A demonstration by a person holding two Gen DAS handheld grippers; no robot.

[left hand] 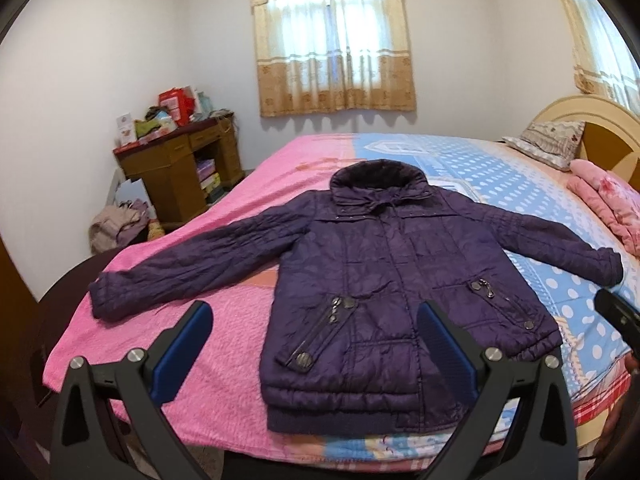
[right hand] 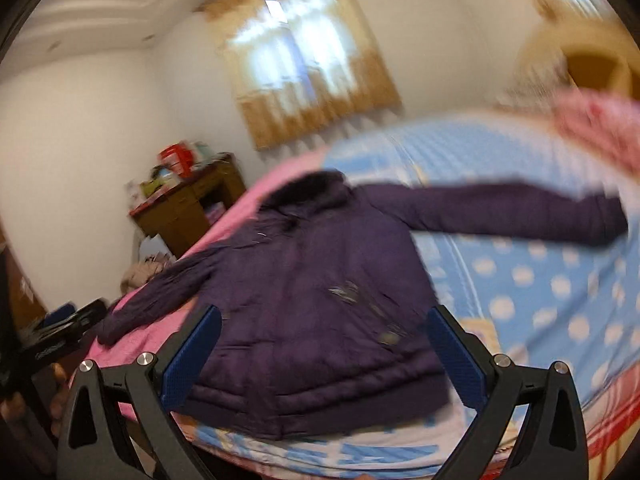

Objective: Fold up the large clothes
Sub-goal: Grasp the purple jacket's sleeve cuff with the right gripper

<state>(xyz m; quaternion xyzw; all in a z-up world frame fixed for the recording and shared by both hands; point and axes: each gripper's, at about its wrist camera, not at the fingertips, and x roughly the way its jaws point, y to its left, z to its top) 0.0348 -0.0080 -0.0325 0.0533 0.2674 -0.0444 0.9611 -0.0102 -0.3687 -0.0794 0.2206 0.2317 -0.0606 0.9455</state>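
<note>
Purple coat [left hand: 384,280] flat on the bed [left hand: 224,320], front side up, both arms spread out wide. Left arm of the coat [left hand: 180,268] out toward 9 o'clock on the pink blanket, right arm of the coat [left hand: 560,248] out toward 3 o'clock on the blue spotted sheet. Collar at 12 o'clock, bottom edge at 6 o'clock, close to the bed's near side.

Left tongs [left hand: 316,344] wide open, holding nothing, up above the bottom of the coat. Right tongs [right hand: 324,356] wide open too, empty, above the coat's bottom edge, with that whole view blurry. No fold made yet, by the look of it.

Things that could go wrong:

- Puffy and slippery coat, so easy to pinch only the top layer and leave the back behind. Then a lumpy, crooked fold.
- Thick padding likely to spring back open after a fold if not pressed down.
- Metal snaps and zipper pulls [left hand: 340,308] near the pockets could catch on the blue pads [left hand: 448,344] or slide out of a pinch.
- Bottom edge close to the bed's near side at 6 o'clock, so a hard tug that way could pull the coat off onto the floor.
- Grabbing a sleeve too near the cuff could make the rest of it sag and twist.
- Pink blanket is fuzzy, so could get pinched along with the coat and dragged up.
- Pink pile [left hand: 608,204] at 3 o'clock sits near the right cuff and could get bumped.
</note>
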